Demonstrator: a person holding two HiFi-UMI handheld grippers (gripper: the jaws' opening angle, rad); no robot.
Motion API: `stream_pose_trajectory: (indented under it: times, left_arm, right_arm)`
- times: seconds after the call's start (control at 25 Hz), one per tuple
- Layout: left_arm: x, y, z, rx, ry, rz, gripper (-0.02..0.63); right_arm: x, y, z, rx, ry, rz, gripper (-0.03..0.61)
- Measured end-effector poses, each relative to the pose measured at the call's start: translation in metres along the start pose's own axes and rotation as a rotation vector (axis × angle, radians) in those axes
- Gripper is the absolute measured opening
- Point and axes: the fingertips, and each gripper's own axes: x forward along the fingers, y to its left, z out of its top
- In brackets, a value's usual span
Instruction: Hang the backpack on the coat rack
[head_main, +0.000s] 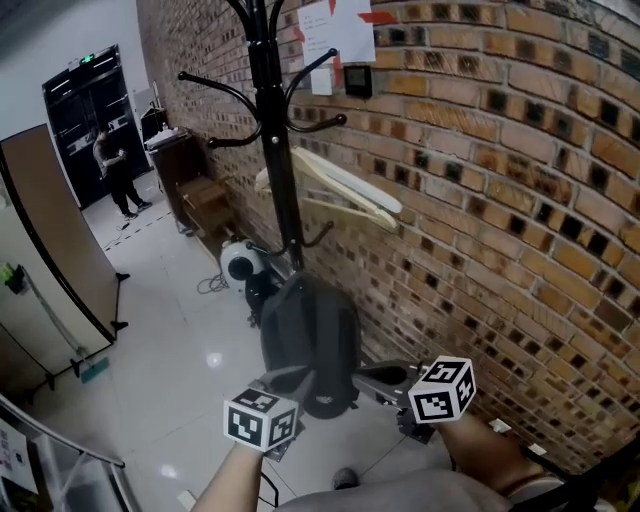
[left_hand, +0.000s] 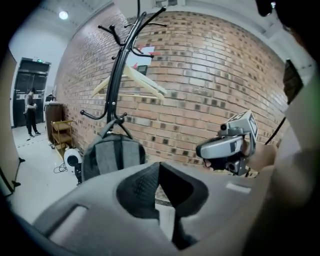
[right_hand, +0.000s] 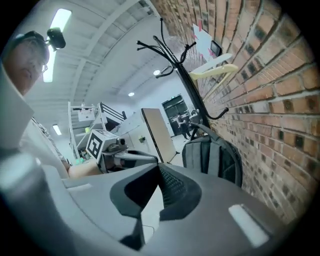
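Observation:
A dark grey backpack (head_main: 310, 345) hangs against the black coat rack (head_main: 272, 120), its top loop up at the rack's low hooks, close to the brick wall. My left gripper (head_main: 283, 380) sits just in front of the backpack's lower part, jaws shut and empty, apart from the bag. My right gripper (head_main: 365, 380) is to its right, also shut with nothing in it. In the left gripper view the backpack (left_hand: 112, 155) hangs beyond my shut jaws (left_hand: 160, 175), and the right gripper (left_hand: 225, 147) is at the right. The right gripper view shows the backpack (right_hand: 212, 155) past its shut jaws (right_hand: 159, 177).
A pale wooden hanger (head_main: 340, 190) hangs higher on the rack. A white round appliance (head_main: 238, 262) with a cable lies on the tiled floor by the rack's foot. A wooden shelf (head_main: 205, 205) stands along the wall, a brown partition (head_main: 50, 230) at the left, a person (head_main: 115, 170) far back.

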Motion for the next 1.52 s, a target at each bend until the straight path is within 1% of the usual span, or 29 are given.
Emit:
stream_pose_trajectory:
  times: [0.16,0.28,0.32,0.44,0.6,0.76,0.92,1.0,1.12,1.2,1.32,1.52]
  left_arm:
    - [-0.022,-0.082,-0.032,0.04,0.007,-0.042,0.003]
    - [-0.043,-0.136,-0.06,0.102,-0.004,-0.032,0.002]
    - [-0.049,-0.154,-0.067,0.107,-0.016,-0.035,0.002]
    - [-0.07,-0.21,-0.086,0.083,-0.064,-0.068,0.002]
    - [-0.097,-0.278,-0.107,0.115,-0.078,-0.07,0.0]
    - [-0.126,-0.328,-0.113,0.053,-0.093,-0.124,0.0]
    - [-0.152,-0.359,-0.113,0.033,-0.097,-0.129,0.001]
    - [-0.163,-0.366,-0.109,0.033,-0.101,-0.123,0.002]
    - [-0.173,-0.373,-0.112,0.043,-0.083,-0.116,0.002]
    - [-0.178,-0.375,-0.116,0.036,-0.075,-0.114,0.002]
    - [-0.181,-0.379,-0.124,0.024,-0.061,-0.114,0.002]
    - [-0.185,-0.387,-0.128,0.029,-0.053,-0.113,0.002]
  right_arm:
    - [-0.044,0.07,-0.031,-0.028,0.0,0.056,0.002]
    - [-0.078,0.119,-0.056,-0.056,0.001,0.09,0.002]
    - [-0.09,0.132,-0.066,-0.07,0.005,0.093,0.002]
    - [-0.125,0.165,-0.099,-0.099,0.021,0.091,0.002]
    - [-0.17,0.197,-0.136,-0.081,0.045,0.089,0.002]
    - [-0.201,0.23,-0.15,-0.08,0.08,0.103,0.002]
    - [-0.217,0.263,-0.15,-0.108,0.103,0.129,0.002]
    - [-0.219,0.273,-0.152,-0.123,0.115,0.136,0.002]
    - [-0.222,0.285,-0.156,-0.114,0.122,0.157,0.002]
    - [-0.223,0.291,-0.156,-0.107,0.111,0.171,0.002]
    - [-0.223,0.294,-0.157,-0.103,0.096,0.169,0.0]
    - [-0.226,0.298,-0.159,-0.092,0.085,0.167,0.0]
